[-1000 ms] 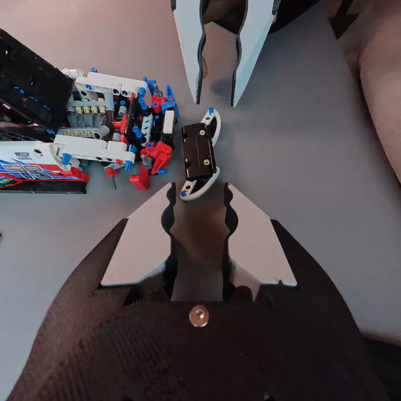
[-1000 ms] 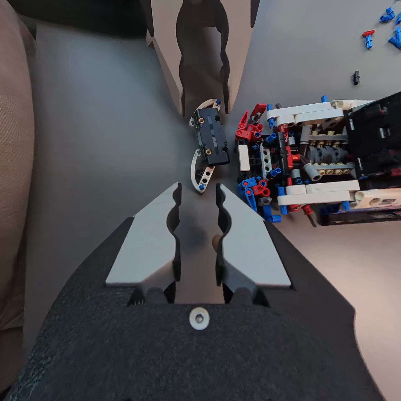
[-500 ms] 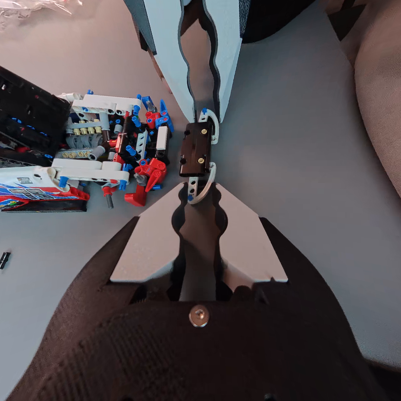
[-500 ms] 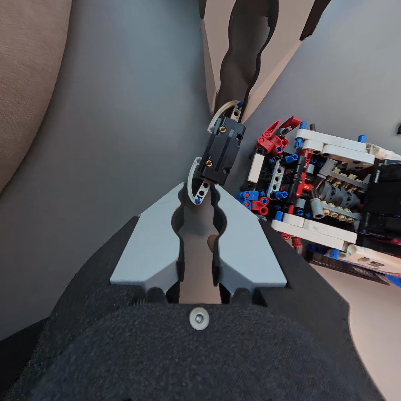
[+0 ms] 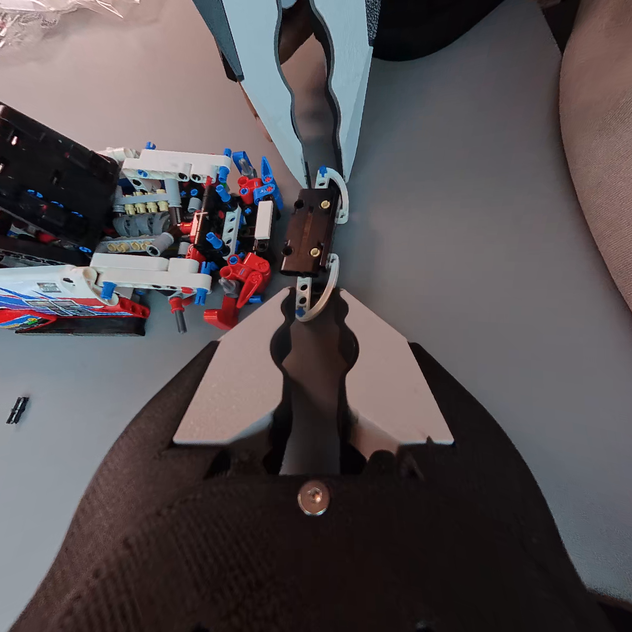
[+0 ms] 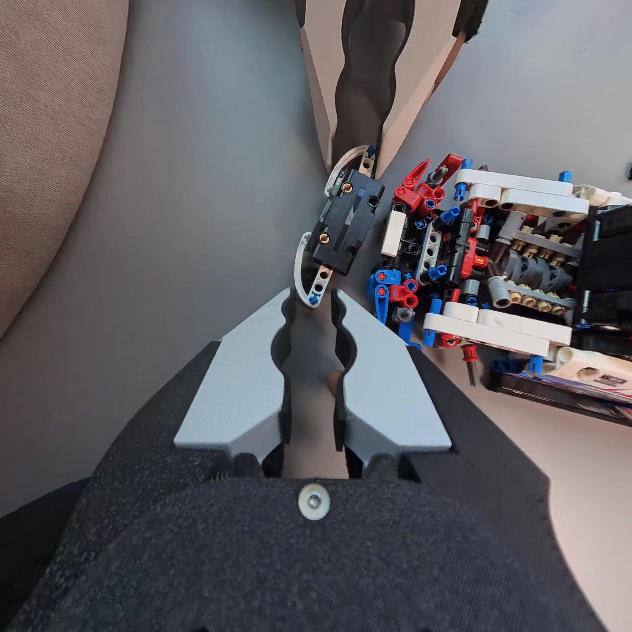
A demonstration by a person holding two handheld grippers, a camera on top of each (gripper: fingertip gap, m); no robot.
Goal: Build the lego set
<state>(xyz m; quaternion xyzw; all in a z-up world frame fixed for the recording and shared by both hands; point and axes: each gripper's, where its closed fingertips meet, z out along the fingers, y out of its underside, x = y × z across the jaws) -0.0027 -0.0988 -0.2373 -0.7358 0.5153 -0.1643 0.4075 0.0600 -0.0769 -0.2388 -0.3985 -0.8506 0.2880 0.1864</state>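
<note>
Both grippers have closed in from either end on the black module (image 5: 309,234). The left gripper (image 5: 313,294) pinches its near white arch (image 5: 316,295); the right gripper (image 6: 313,295) is narrowed around the other arch (image 6: 309,277), grip uncertain. The module sits just beside the car (image 5: 164,232), apparently ready to be lifted and joined.

My view cuts off the car (image 5: 68,260) at the left edge, plastic bag (image 5: 51,13) at the top corner, tiny black bit (image 5: 17,409) too small to tell, sofa (image 6: 44,119) only partly seen.
</note>
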